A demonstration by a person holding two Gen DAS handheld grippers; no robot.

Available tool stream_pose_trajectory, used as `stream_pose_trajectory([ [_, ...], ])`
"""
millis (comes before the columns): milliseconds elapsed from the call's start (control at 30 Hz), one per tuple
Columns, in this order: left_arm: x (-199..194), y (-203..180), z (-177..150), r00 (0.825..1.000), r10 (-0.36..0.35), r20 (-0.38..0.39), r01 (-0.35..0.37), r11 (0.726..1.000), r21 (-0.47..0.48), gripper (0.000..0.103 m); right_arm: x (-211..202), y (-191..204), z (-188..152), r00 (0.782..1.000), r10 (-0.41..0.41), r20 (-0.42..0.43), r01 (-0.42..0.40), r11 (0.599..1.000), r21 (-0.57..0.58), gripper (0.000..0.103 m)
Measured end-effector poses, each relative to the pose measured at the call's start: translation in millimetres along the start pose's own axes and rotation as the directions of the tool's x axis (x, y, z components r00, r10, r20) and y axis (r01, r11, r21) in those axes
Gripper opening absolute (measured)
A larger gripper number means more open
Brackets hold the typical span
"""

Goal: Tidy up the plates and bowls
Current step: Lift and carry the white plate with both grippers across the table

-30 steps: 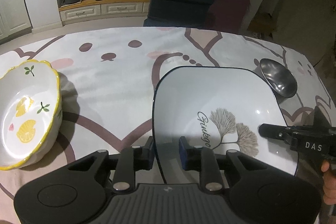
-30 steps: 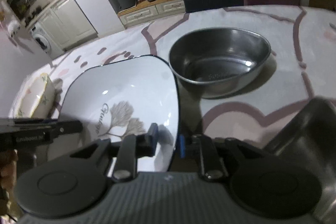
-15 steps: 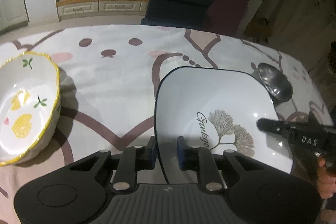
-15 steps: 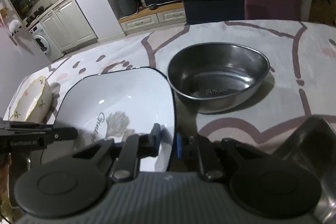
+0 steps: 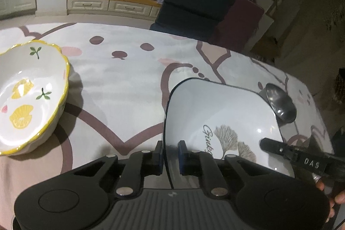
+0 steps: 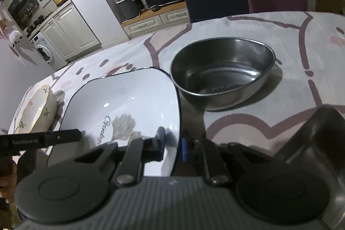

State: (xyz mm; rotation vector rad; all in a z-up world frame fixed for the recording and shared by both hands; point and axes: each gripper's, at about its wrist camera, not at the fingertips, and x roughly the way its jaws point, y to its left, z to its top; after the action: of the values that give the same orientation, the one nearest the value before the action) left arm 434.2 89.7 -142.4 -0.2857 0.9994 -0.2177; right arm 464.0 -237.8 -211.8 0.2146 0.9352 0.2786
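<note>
The square white plate (image 5: 226, 113) with its dark rim and leaf print sits on the patterned tablecloth (image 5: 129, 83), held at two edges at once. The left claw (image 5: 170, 156) straddles the plate's left rim, one finger outside and one over the white face; its jaws have just been closing, and the pads now pinch the rim between them. The right claw (image 6: 173, 146) grips the opposite rim the same way — inner finger on the white surface, outer finger beyond the edge — with only a narrow gap, filled by the rim. Its jaws narrowed within the last second too.

Just beyond the plate's right side stands the steel bowl (image 6: 224, 72), very near the plate's corner (whether they touch is hard to tell). Well off to the left rests the yellow-rimmed lemon bowl (image 5: 28, 98), apart from everything else. In the right camera's lower corner a second dark metal dish (image 6: 319, 139) shows partly — its shape is unclear.
</note>
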Motion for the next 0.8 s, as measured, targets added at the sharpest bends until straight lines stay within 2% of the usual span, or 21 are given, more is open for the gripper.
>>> stream_pose_trajectory([
  [400, -47, -16, 7, 0.998, 0.003, 0.064, -0.003, 1.000, -0.002, 0.013, -36, 17, 6, 0.999, 0.019, 0.049, -0.017, 0.999, -0.045, 0.017],
  [567, -84, -33, 2, 0.995, 0.003, 0.099, -0.003, 1.000, 0.002, 0.013, -67, 22, 8, 0.996, 0.040, 0.081, -0.036, 0.998, -0.046, 0.016],
  [800, -138, -60, -23, 0.990, 0.007, 0.139, -0.007, 1.000, 0.004, 0.013, -123, 28, -3, 0.991, 0.061, 0.119, -0.056, 0.997, -0.047, 0.016],
])
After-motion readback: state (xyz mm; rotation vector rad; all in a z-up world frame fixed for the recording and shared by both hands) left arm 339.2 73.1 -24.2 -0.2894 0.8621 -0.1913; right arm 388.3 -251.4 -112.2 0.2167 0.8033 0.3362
